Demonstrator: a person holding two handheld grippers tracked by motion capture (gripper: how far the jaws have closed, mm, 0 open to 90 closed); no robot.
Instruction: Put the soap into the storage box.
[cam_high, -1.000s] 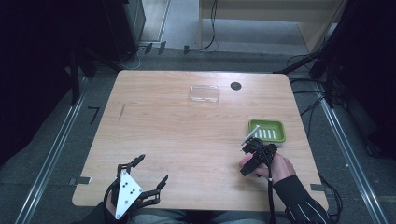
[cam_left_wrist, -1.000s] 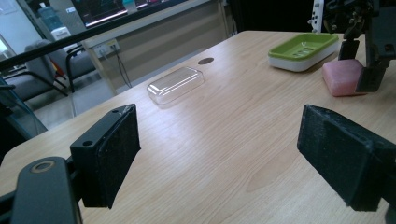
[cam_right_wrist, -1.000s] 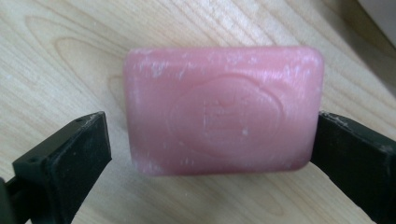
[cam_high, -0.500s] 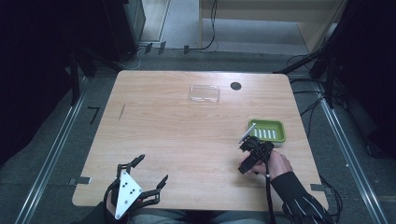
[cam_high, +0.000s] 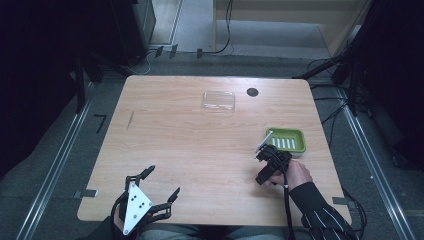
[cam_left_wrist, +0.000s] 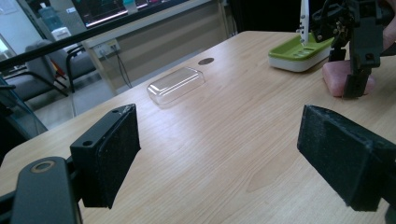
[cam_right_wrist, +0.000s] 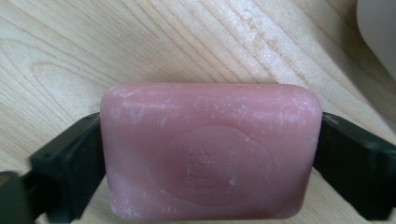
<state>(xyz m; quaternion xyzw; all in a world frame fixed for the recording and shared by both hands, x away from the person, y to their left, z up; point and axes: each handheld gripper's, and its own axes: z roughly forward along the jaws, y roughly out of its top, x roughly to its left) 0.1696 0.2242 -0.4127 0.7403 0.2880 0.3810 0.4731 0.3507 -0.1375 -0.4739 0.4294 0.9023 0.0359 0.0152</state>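
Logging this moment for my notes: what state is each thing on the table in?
Pink soap bar: flat on the table, clamped between the right tool's just-closed jaws.
Green soap dish: empty, upright, beside the soap.
Clear lid: lying apart, off the dish.
Left tool: open, empty.

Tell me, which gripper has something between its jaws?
The right gripper: its jaws have just been closing on the pink soap bar. The left gripper is open.

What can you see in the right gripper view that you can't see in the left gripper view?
The right gripper view shows the pink soap from above, with a stamped oval on its face and a black claw jaw against each end. The left gripper view shows the clear lid, the green soap dish and the left claw standing open. Both show the soap and the wooden table.
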